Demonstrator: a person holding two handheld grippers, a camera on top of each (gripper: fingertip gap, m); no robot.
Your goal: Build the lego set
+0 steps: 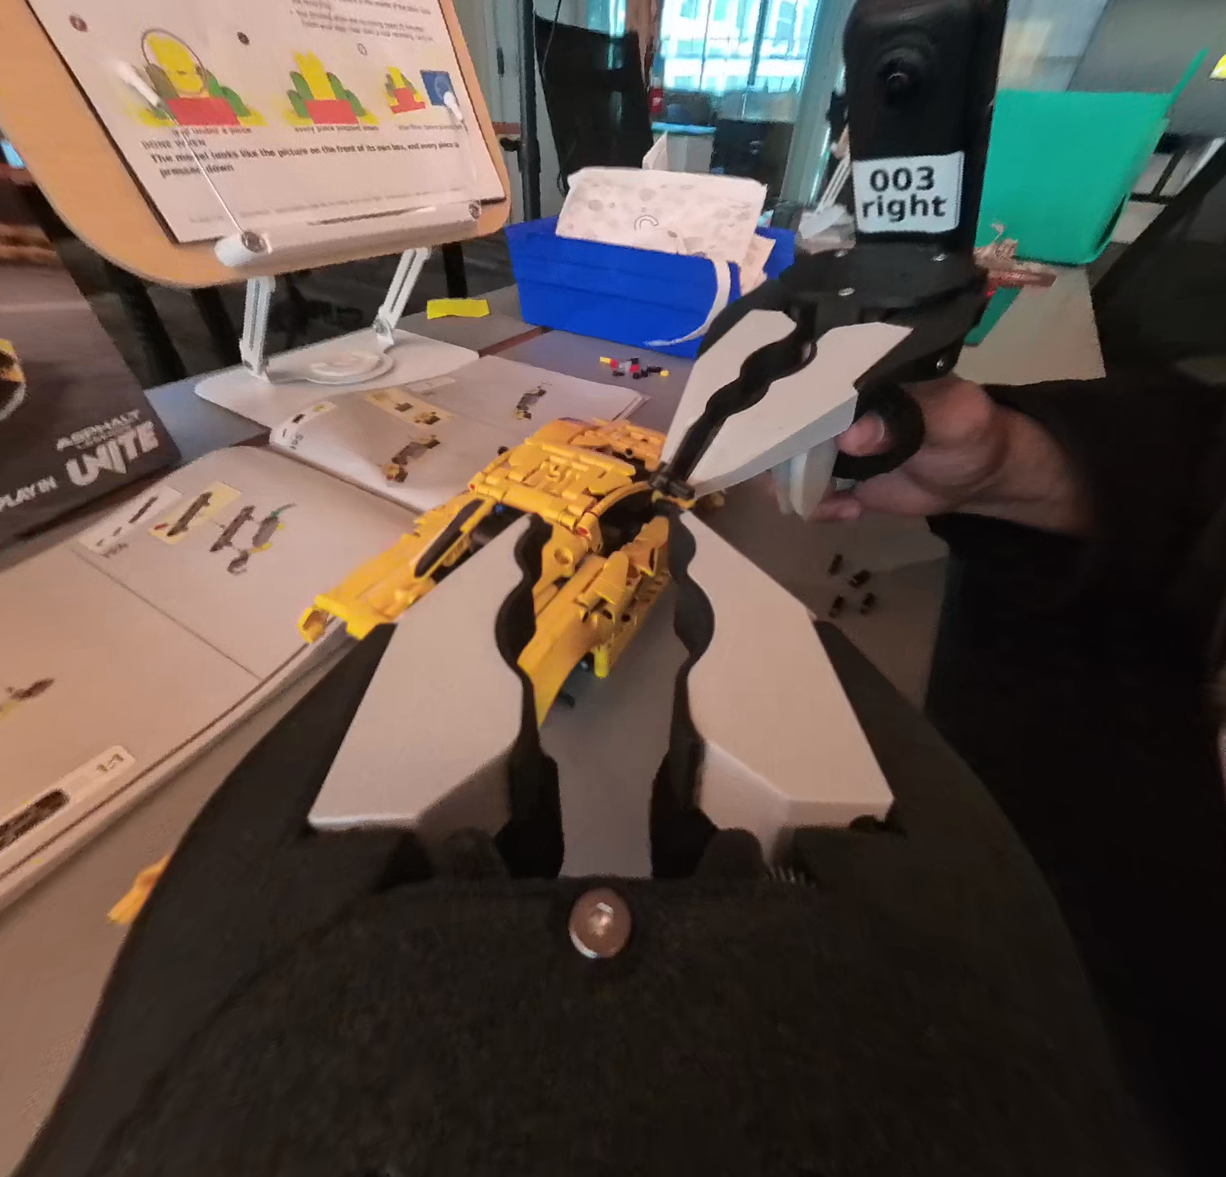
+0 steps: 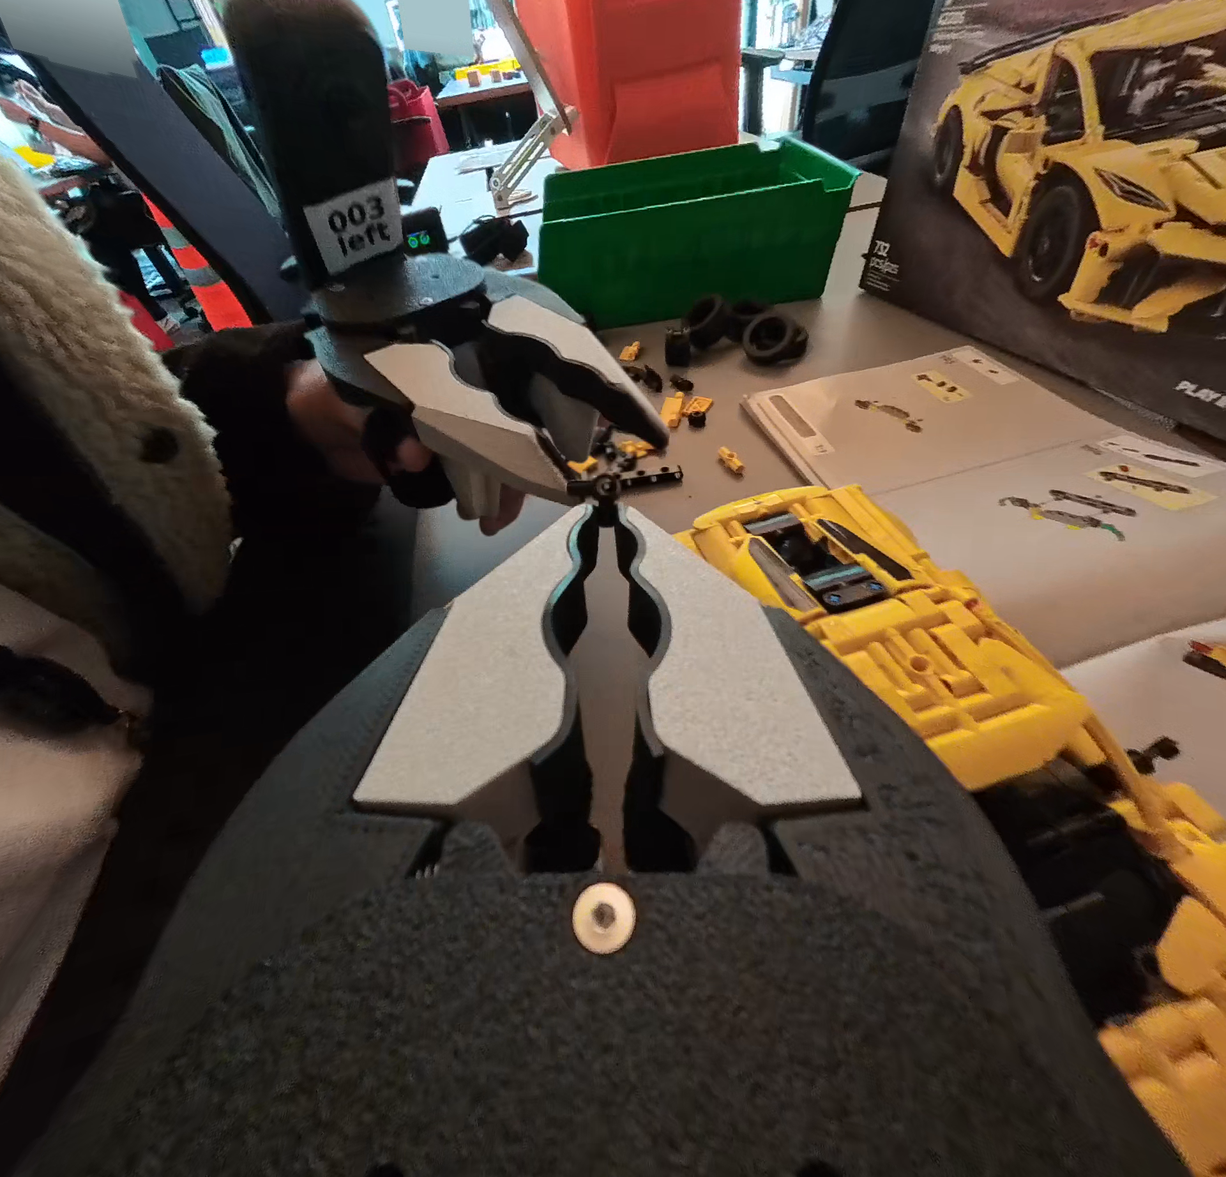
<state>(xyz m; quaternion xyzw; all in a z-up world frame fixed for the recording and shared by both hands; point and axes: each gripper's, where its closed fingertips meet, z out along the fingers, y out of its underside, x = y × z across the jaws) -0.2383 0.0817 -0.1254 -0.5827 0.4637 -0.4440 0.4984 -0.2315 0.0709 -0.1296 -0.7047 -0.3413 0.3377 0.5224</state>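
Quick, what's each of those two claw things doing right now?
Left gripper: open, holding nothing.
Right gripper: closed on a small black piece.

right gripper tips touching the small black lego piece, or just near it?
Touching. The right wrist view shows the right gripper closed on the small black lego piece; no gap is visible. The left gripper meets it there too.

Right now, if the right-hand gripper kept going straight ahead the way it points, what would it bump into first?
Probably the left gripper: their tips nearly meet around a small black piece that the right gripper pinches. Depth is hard to judge.
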